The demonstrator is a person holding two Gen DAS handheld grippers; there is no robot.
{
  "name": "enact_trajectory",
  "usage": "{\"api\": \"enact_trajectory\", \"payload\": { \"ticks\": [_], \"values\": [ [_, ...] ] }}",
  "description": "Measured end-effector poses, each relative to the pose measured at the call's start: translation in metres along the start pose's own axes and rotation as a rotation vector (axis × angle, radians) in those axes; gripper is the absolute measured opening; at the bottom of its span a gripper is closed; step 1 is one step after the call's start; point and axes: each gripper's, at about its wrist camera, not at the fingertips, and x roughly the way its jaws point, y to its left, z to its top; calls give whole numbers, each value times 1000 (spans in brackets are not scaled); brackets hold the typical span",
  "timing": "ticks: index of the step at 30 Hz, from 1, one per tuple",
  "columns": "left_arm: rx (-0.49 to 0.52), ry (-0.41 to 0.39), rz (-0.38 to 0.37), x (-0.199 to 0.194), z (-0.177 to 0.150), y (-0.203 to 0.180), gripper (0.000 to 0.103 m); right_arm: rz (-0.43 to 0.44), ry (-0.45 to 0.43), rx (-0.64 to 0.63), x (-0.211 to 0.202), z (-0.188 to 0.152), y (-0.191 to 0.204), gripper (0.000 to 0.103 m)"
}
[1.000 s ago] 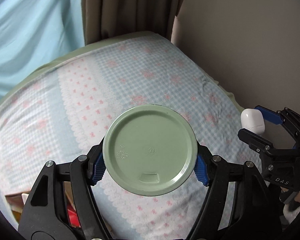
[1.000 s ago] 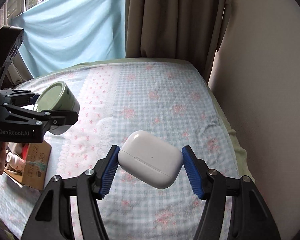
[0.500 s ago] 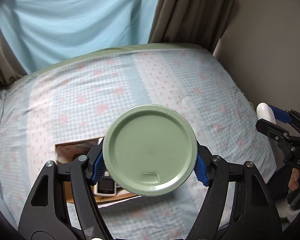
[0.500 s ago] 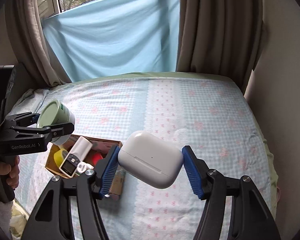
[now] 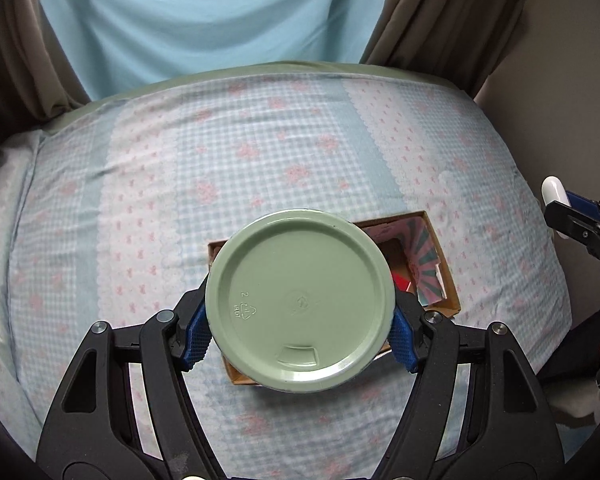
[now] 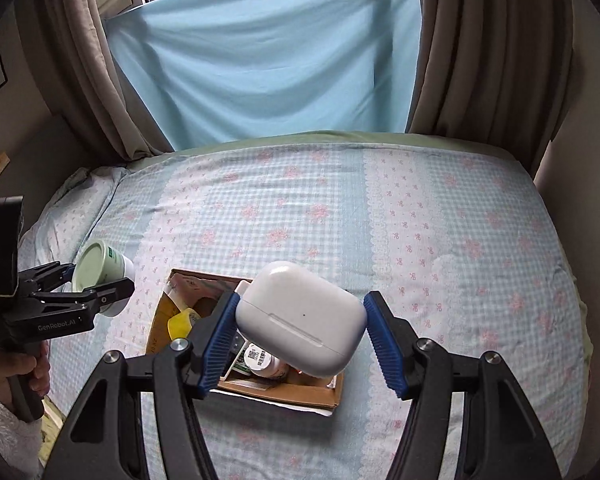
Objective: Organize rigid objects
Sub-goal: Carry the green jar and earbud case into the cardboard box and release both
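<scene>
The task looks partly done: the cardboard box (image 6: pixel 244 360) on the bed (image 6: pixel 440 240) already contains some items, among them a yellow tape roll (image 6: pixel 182 322) and a small bottle with a printed label (image 6: pixel 260 358). What is left, in my judgement, is to put in the two things you are carrying.

Your left gripper (image 5: pixel 300 330) is closed on a green-lidded jar (image 5: pixel 300 300); the blue pads press its sides, and the lid faces the camera. You hold it in the air, directly over the box in that view; the right wrist view shows it to the left of the box.

Your right gripper (image 6: pixel 300 338) holds a white earbuds case (image 6: pixel 300 318), tilted, with the left pad against it. I cannot tell if the right pad touches it. It hangs above the box, pointing forward and down at the bed.
</scene>
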Motion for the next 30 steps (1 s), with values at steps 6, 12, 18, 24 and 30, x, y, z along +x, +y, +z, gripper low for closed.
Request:
{"api": "enact_trajectory", "payload": {
  "ticks": [6, 12, 18, 24, 30],
  "values": [
    [4, 79, -12, 46, 3, 17, 68, 13, 107, 15, 52, 6, 13, 59],
    [5, 177, -5, 100, 5, 21, 68, 26, 253, 35, 123, 4, 8, 59],
    [27, 300, -2, 149, 3, 20, 68, 46, 414, 138, 192, -8, -10, 59],
    [57, 368, 14, 178, -6, 12, 68, 52, 505, 234, 231, -18, -28, 59],
    [102, 401, 35, 187, -8, 7, 69, 67, 552, 290, 247, -18, -35, 59]
  ]
}}
